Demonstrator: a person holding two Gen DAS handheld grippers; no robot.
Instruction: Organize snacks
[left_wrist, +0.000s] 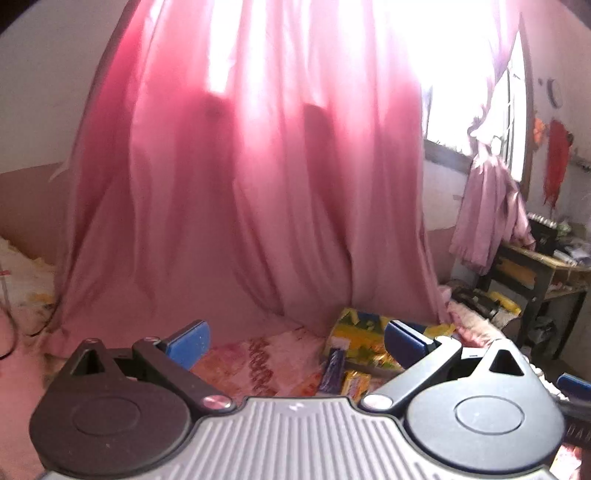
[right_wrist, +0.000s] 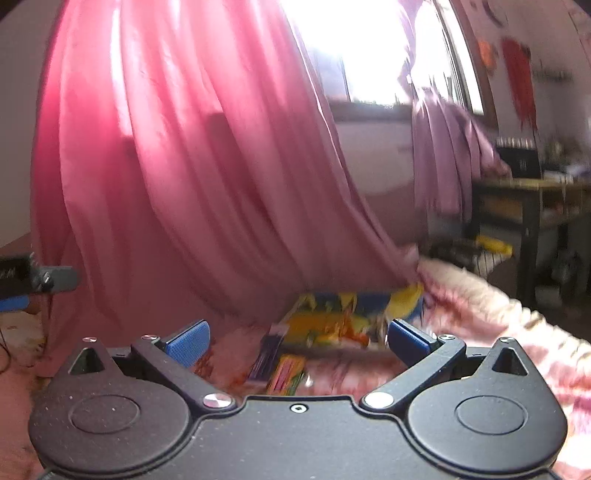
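Left gripper (left_wrist: 297, 339): blue pads spread wide apart, nothing between them, hanging over the bed.
Bedspread (left_wrist: 258, 362): pink floral one, snacks lying straight on it, can't see any box or basket around them.
Curtain (left_wrist: 240, 184): one big pink one, fills most of both views, hem dropping onto the bed right behind the snacks.
Snacks, count: three I can make out, all bunched together just ahead of the grippers.
Purple bar (left_wrist: 332, 369): one, thin, lying left of the small yellow pack and touching it.
Yellow pack (left_wrist: 355, 384): one, small, nearest the camera.
Big bag (left_wrist: 358, 332): one, yellow with blue bits, behind the other two, its far edge at the curtain hem.
Right gripper (right_wrist: 297, 338): also wide apart, holding nothing; same three snacks sit between its fingers in that view, pretty blurry though.
Purple cloth (left_wrist: 487, 210): one, hanging near the window on the right.
Table (left_wrist: 535, 266): one wooden one far right, cluttered top, stuff too small to tell.
Red thing (left_wrist: 556, 162): one, hanging on the wall.
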